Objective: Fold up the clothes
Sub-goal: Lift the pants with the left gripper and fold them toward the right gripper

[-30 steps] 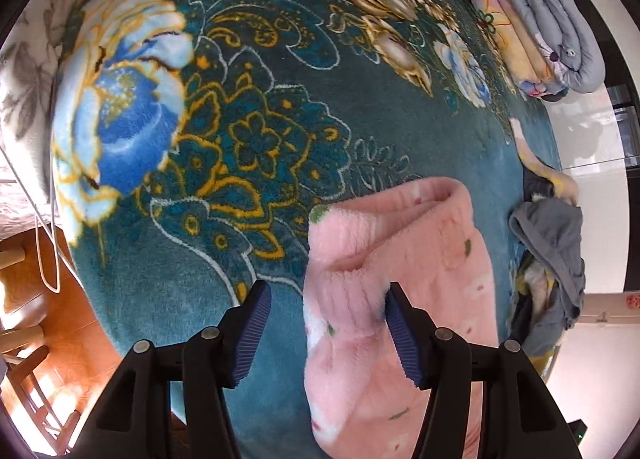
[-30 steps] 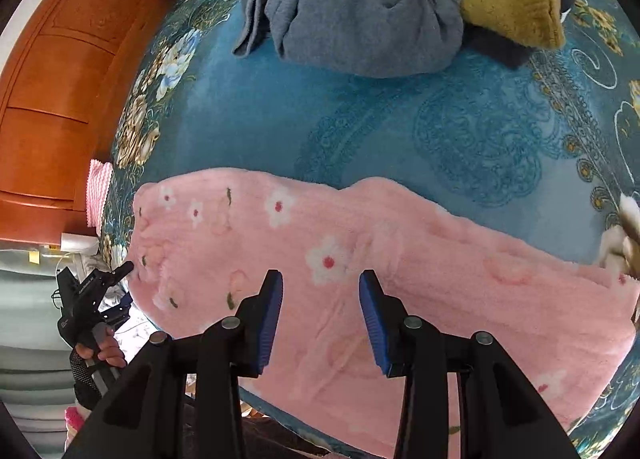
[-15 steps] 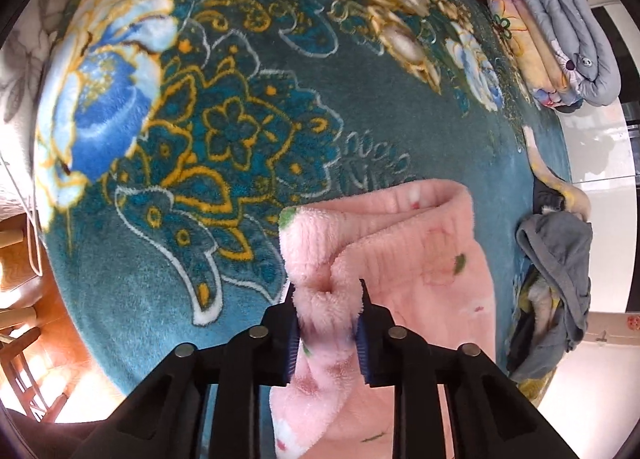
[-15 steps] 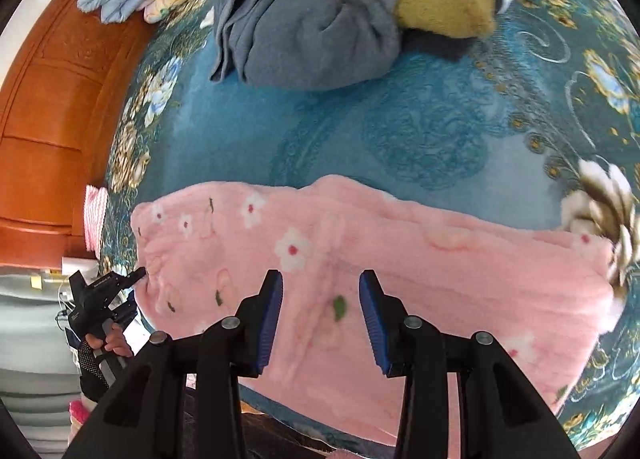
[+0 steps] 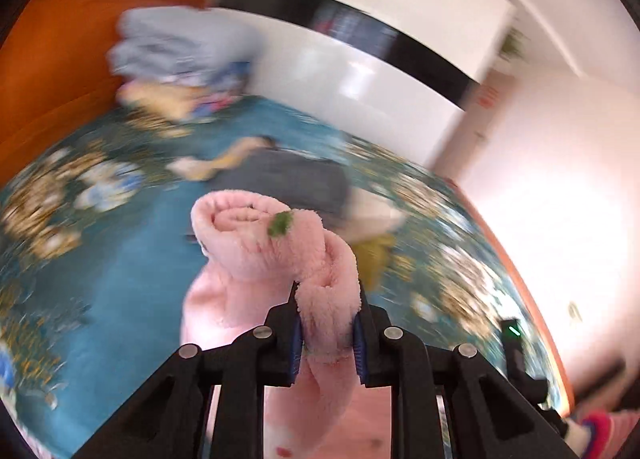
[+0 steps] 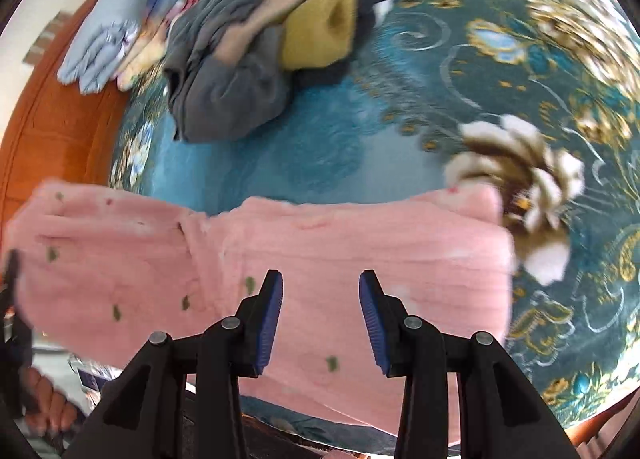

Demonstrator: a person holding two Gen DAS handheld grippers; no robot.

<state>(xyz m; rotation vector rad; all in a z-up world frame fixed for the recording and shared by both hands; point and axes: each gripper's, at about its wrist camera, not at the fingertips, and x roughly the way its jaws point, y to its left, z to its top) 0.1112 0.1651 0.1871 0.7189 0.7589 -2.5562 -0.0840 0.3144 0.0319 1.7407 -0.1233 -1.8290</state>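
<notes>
A fluffy pink garment with small flowers (image 6: 312, 243) lies stretched across the near part of the teal floral bed (image 6: 420, 71). My left gripper (image 5: 326, 333) is shut on one end of the pink garment (image 5: 280, 243) and holds it lifted above the bed, the fabric bunched and curled over the fingers. My right gripper (image 6: 320, 315) is open and hovers just above the middle of the garment, holding nothing. The left view is blurred by motion.
A pile of grey, beige and mustard clothes (image 6: 256, 39) lies at the far side of the bed. Folded light-blue bedding (image 6: 108, 19) sits by the orange wooden headboard (image 6: 52, 115). A white wall and wardrobe (image 5: 360, 71) stand beyond the bed.
My left gripper closed on the garment's end, then lifted and swung it up and over toward the far side. The garment's left part now looks raised. My right gripper stayed open above it.
</notes>
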